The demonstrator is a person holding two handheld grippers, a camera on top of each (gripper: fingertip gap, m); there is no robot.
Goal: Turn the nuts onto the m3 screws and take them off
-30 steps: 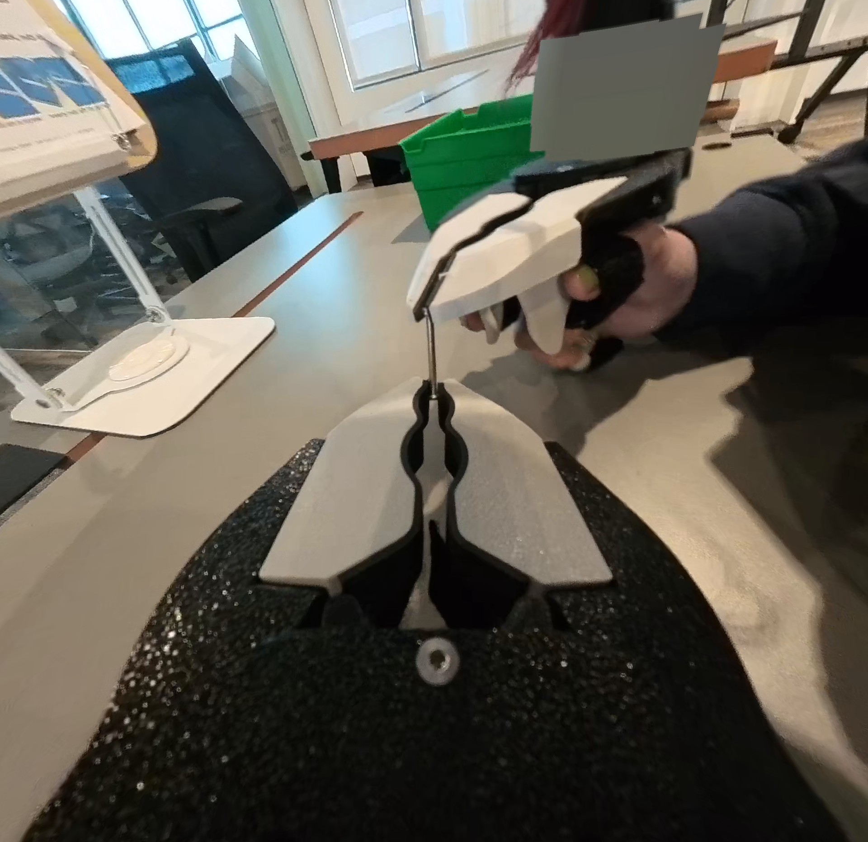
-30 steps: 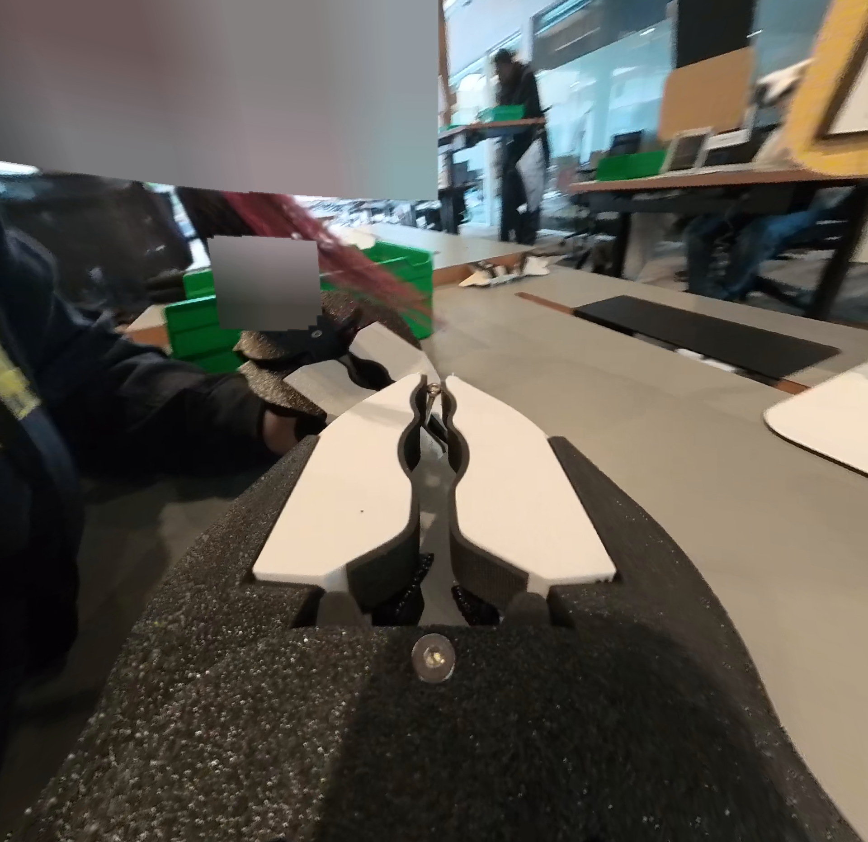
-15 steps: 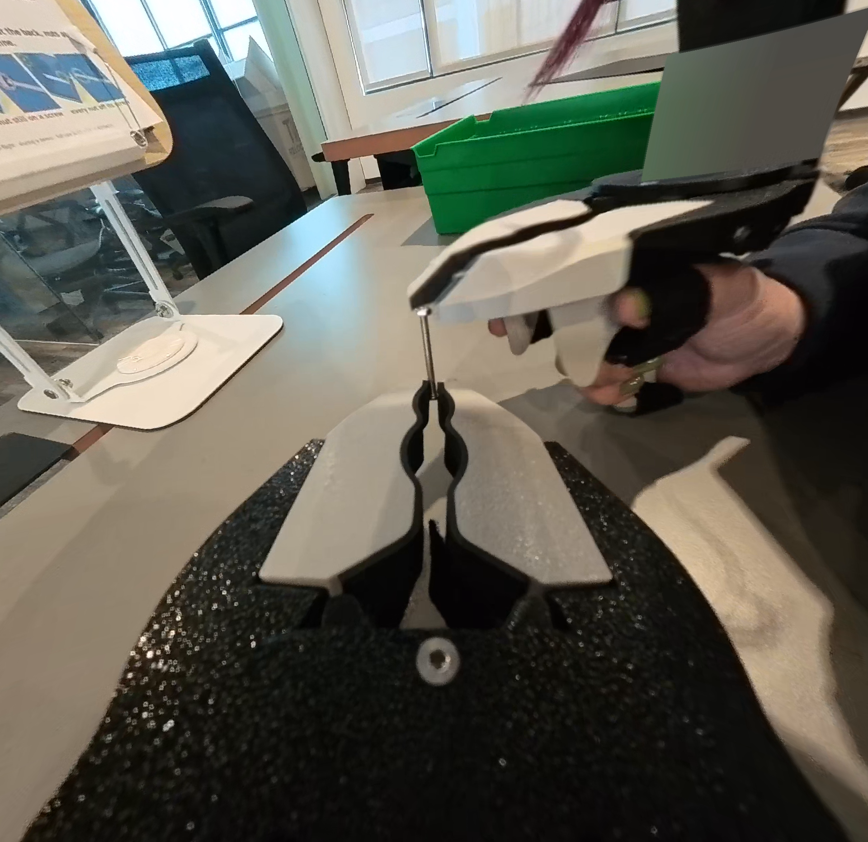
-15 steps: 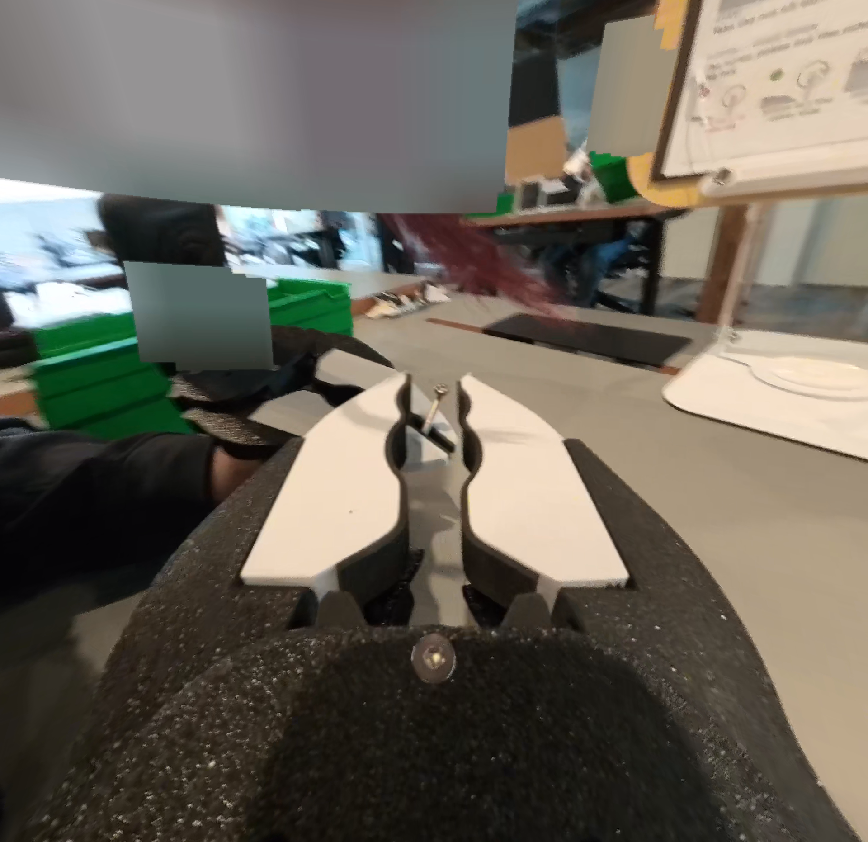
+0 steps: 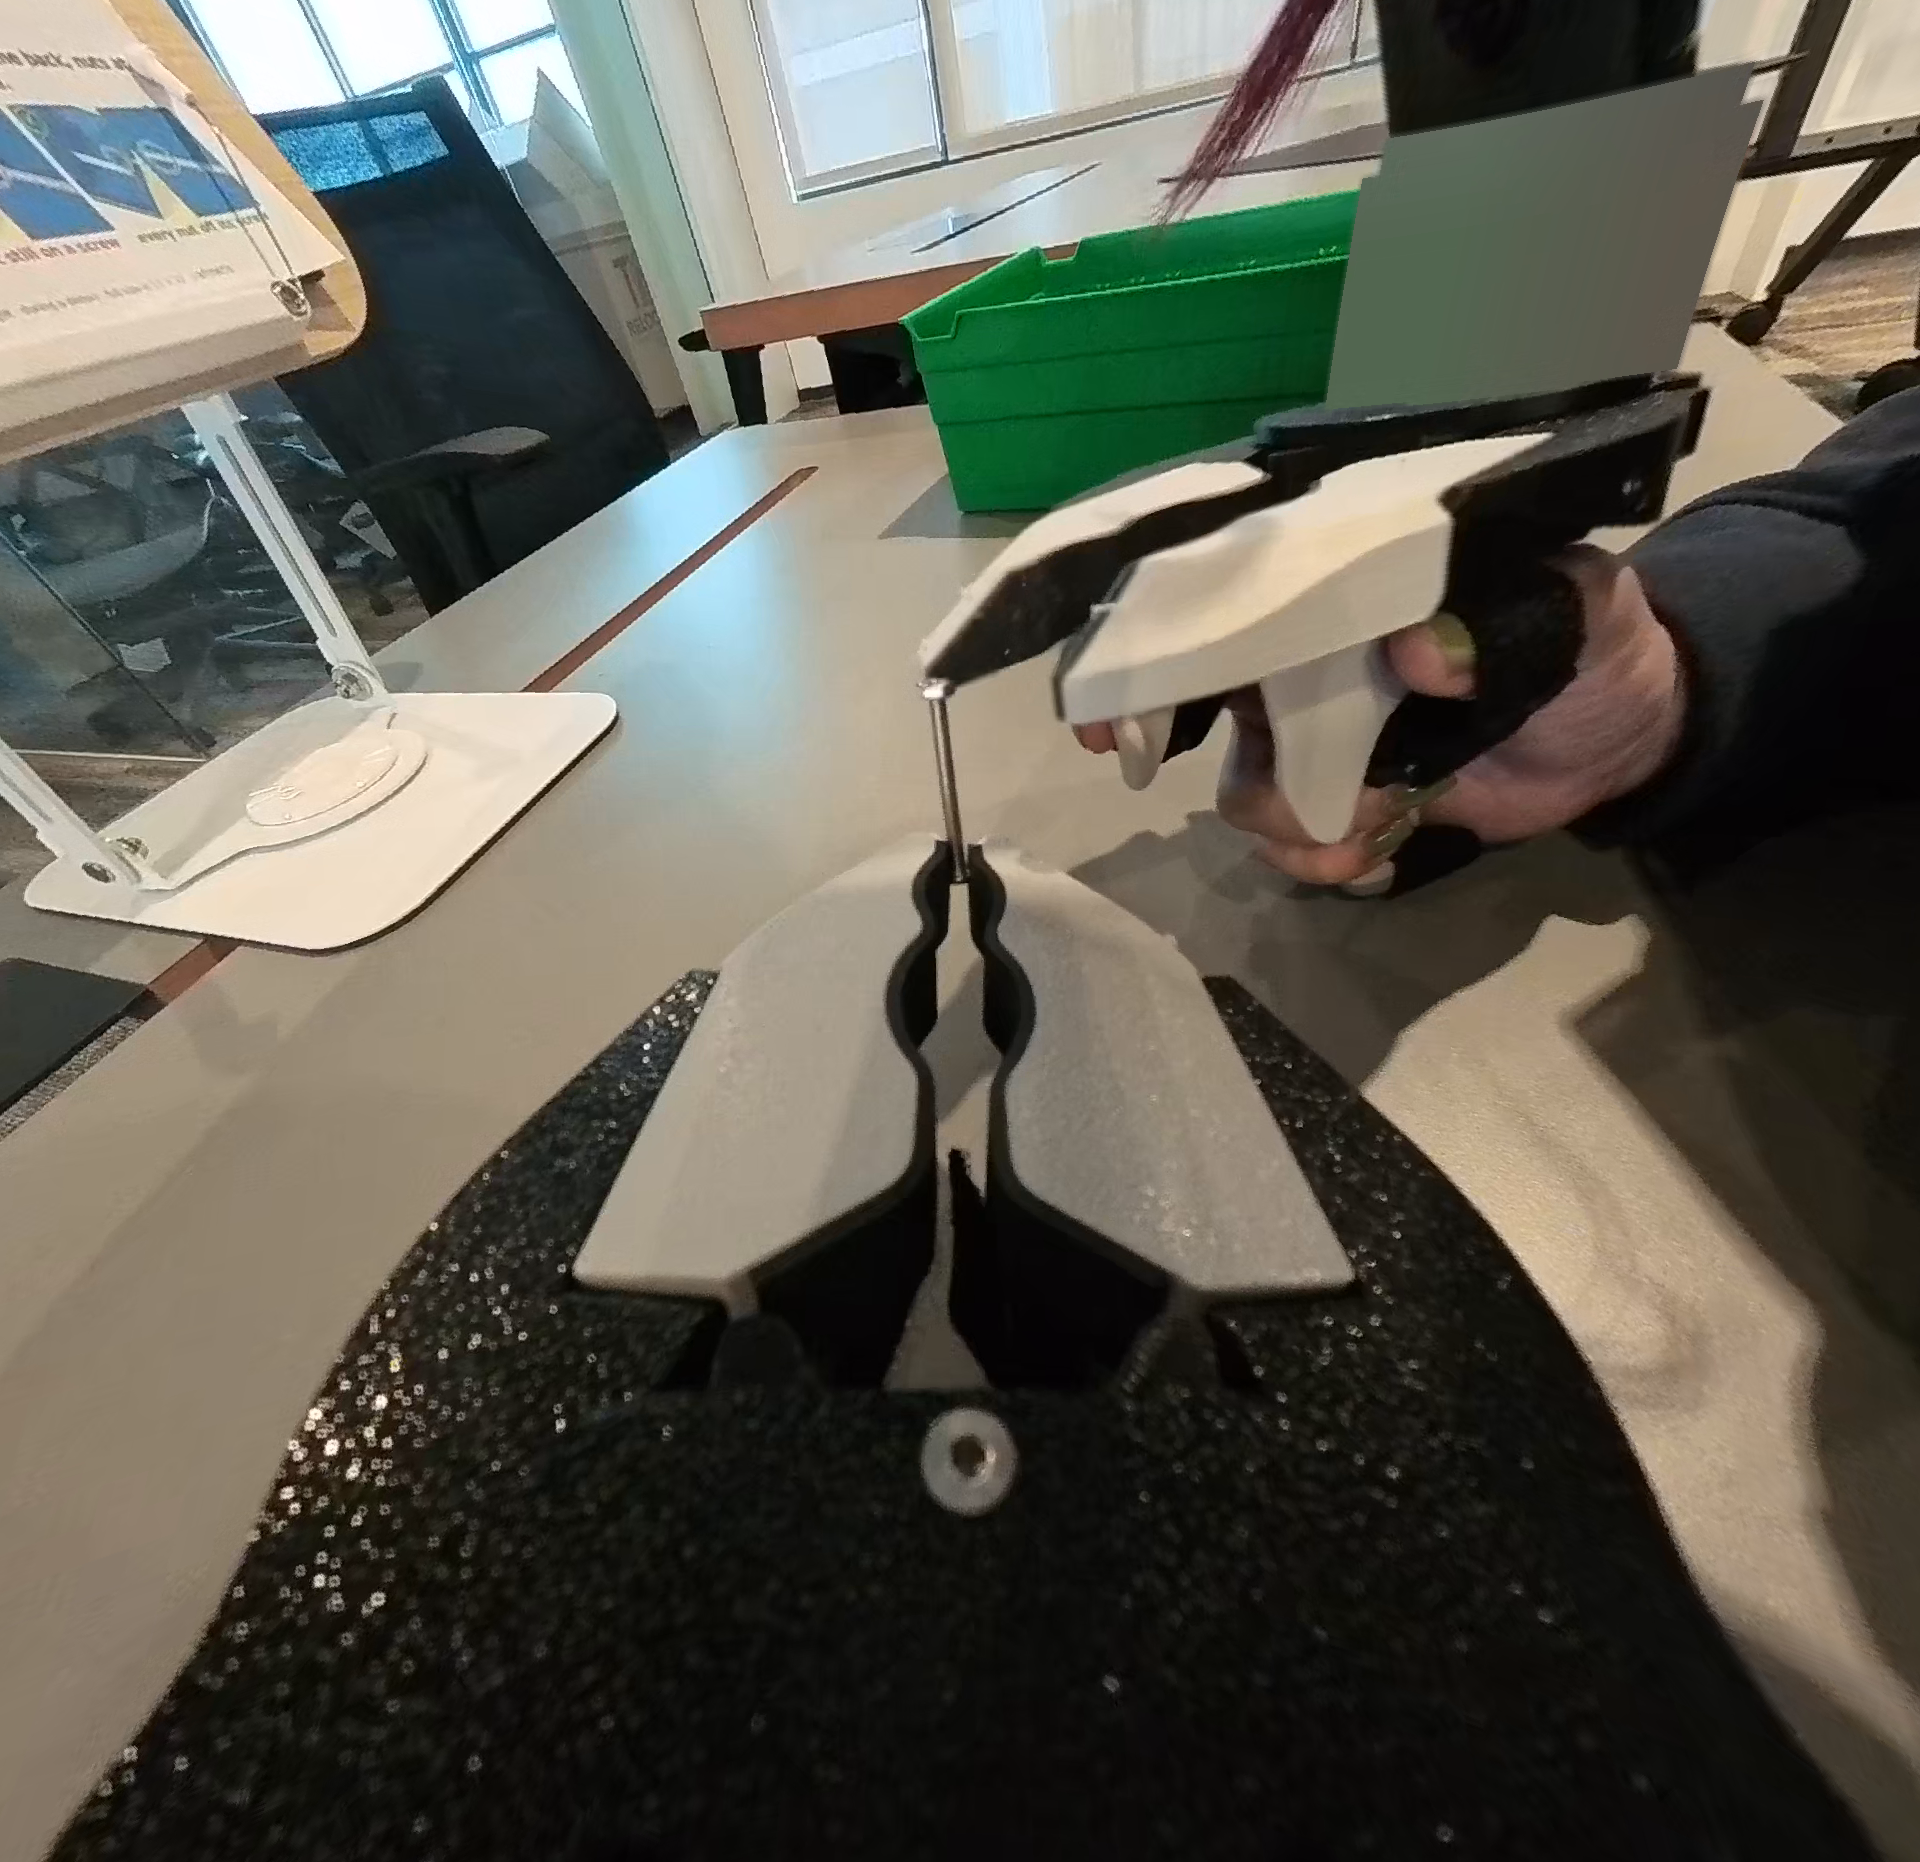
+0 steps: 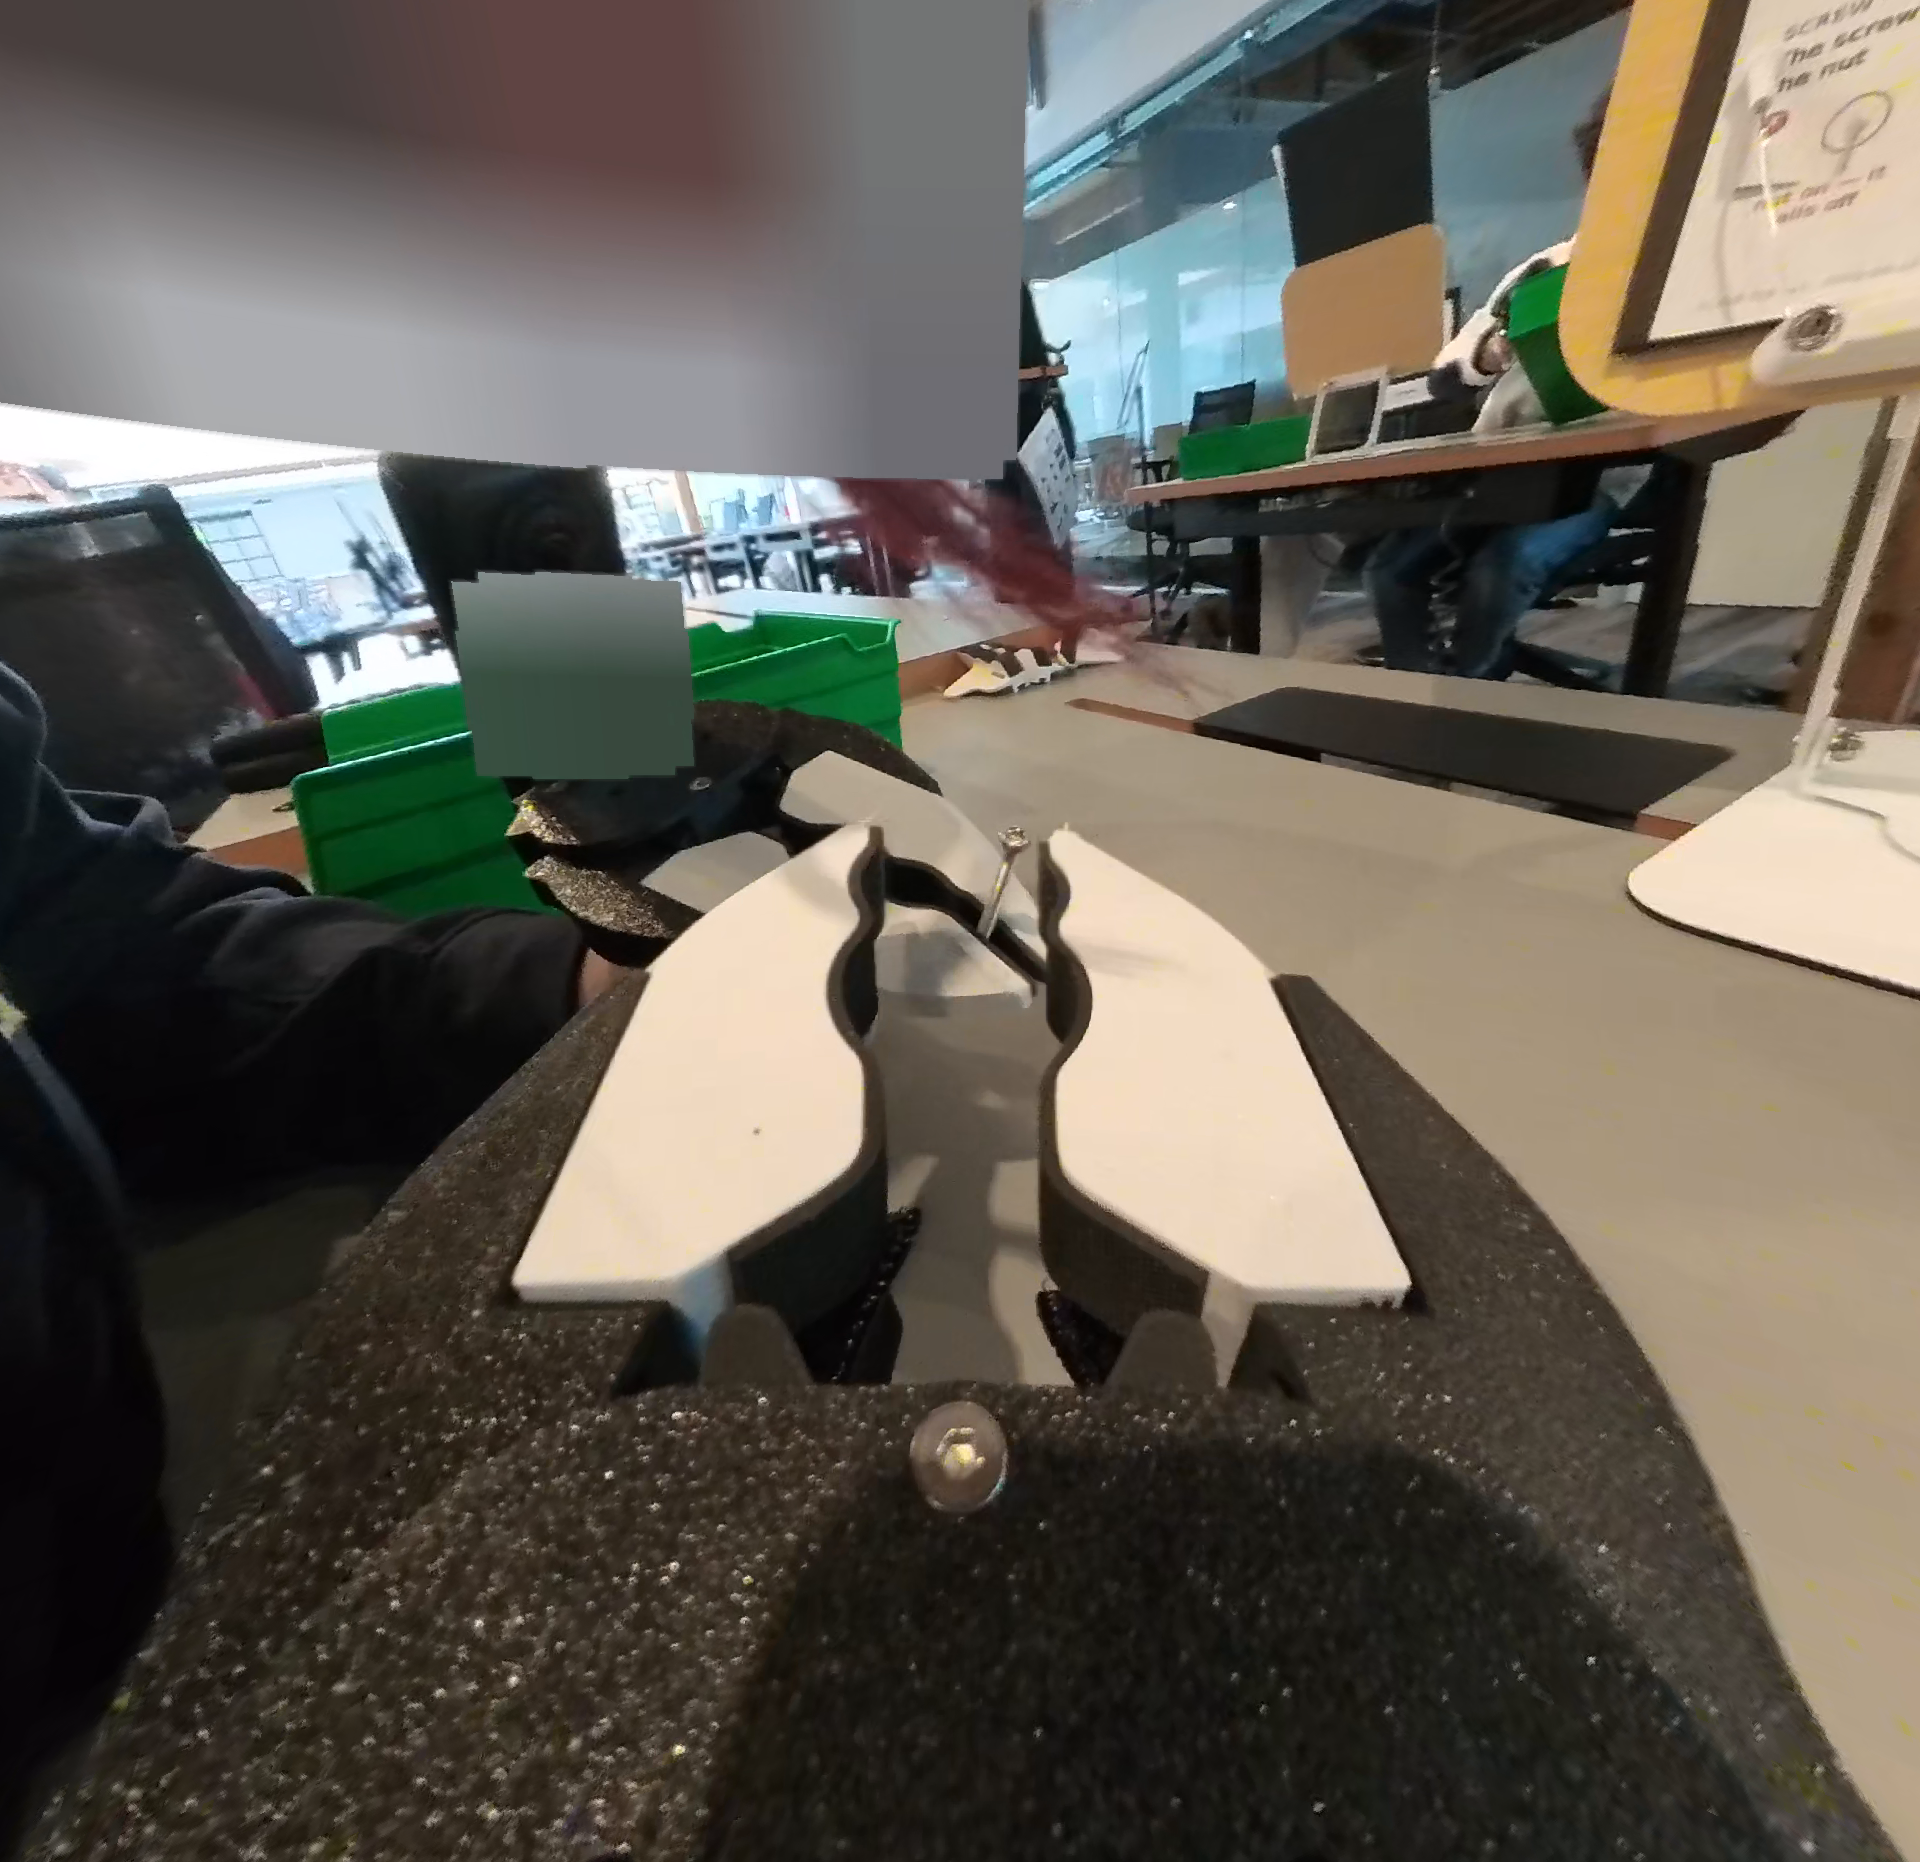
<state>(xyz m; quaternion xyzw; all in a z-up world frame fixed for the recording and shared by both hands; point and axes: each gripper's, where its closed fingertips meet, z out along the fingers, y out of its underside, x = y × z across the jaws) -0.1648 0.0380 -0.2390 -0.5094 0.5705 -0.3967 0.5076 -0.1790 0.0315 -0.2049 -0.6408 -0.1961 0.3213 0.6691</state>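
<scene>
In the left wrist view my left gripper [image 5: 954, 862] is shut on the lower end of a thin m3 screw [image 5: 945, 773], which stands upright over the grey table [image 5: 727, 617]. My right gripper [image 5: 1003, 678] is level with the screw's head, jaws apart, one fingertip [image 5: 940, 667] at the head. In the right wrist view my right gripper [image 6: 961, 844] is open, with the screw [image 6: 1003, 882] between its fingertips, closer to the right one. The left gripper [image 6: 997, 934] holds the screw from beyond. I cannot make out any nut.
A green bin [image 5: 1122, 389] stands at the back of the table, and green bins [image 6: 416, 815] show behind the left gripper. A white stand base [image 5: 343, 804] with a sign board is to the left. A black mat [image 6: 1455, 752] lies farther off. A hand [image 5: 1455, 732] holds the right gripper. My two grippers' fingertips are within a few centimetres of each other.
My right gripper was shut on the top of the screw and has opened. My left gripper has kept its hold on the screw.
</scene>
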